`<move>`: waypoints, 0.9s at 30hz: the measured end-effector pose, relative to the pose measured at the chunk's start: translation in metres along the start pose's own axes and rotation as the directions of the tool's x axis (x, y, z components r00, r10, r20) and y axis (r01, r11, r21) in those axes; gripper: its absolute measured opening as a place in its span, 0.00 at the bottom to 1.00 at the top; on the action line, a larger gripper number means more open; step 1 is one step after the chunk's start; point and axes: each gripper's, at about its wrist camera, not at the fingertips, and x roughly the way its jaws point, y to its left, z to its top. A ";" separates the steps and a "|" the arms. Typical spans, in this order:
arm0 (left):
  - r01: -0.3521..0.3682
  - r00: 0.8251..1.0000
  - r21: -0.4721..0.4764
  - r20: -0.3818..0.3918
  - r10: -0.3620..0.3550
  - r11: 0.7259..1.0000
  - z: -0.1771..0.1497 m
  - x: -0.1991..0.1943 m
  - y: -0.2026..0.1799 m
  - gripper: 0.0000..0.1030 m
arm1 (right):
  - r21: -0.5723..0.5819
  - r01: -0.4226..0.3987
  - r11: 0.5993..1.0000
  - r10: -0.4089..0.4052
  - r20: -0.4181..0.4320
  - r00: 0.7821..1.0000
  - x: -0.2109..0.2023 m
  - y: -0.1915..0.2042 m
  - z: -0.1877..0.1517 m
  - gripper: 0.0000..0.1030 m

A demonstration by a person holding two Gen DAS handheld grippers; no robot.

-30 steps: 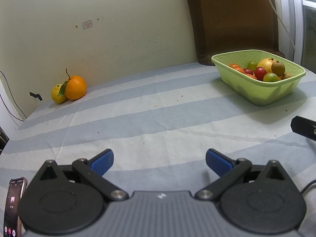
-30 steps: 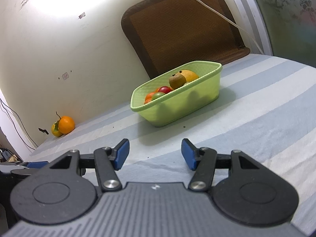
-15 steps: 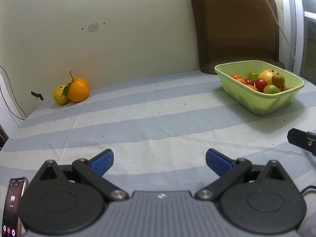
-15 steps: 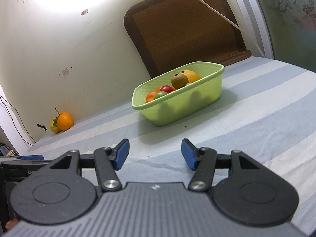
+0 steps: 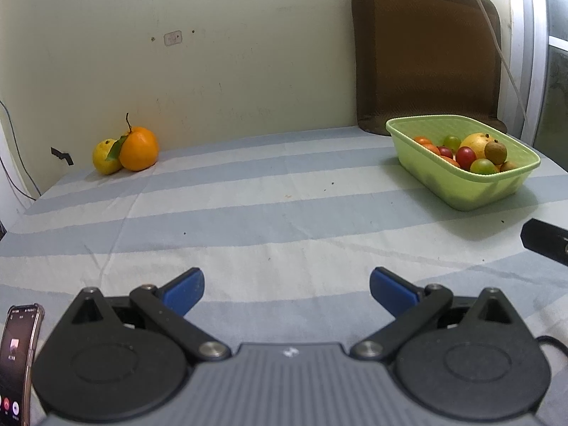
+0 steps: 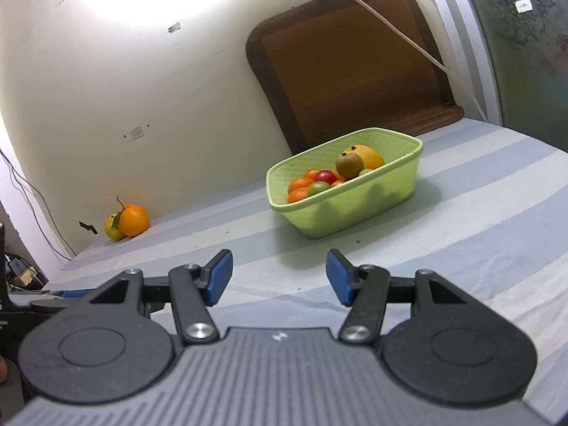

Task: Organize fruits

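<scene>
A light green basket (image 5: 461, 191) sits at the right of the striped table, holding several small fruits: a large yellow-orange one (image 5: 477, 142), a brown kiwi (image 5: 495, 152), red and green ones. It also shows in the right wrist view (image 6: 355, 209). An orange (image 5: 138, 149) with a leaf and a yellow citrus (image 5: 104, 156) lie together at the far left by the wall, also in the right wrist view (image 6: 133, 220). My left gripper (image 5: 287, 293) is open and empty, low over the table's near side. My right gripper (image 6: 279, 277) is open and empty, in front of the basket.
A brown mat (image 5: 426, 56) leans on the wall behind the basket, with a white cable (image 5: 497, 39) across it. A phone (image 5: 17, 358) is at the lower left. The blue-striped cloth (image 5: 266, 213) covers the table. The right gripper's edge (image 5: 546, 241) shows at right.
Both cameras have tilted upward a little, so the basket and the oranges sit lower in both views. Both grippers stay open and empty.
</scene>
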 end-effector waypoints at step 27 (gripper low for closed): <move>0.052 0.998 -0.025 -0.036 -0.053 0.998 -0.001 -0.001 -0.003 1.00 | -0.017 -0.011 1.000 0.011 0.004 1.000 -0.004 0.010 0.000 0.59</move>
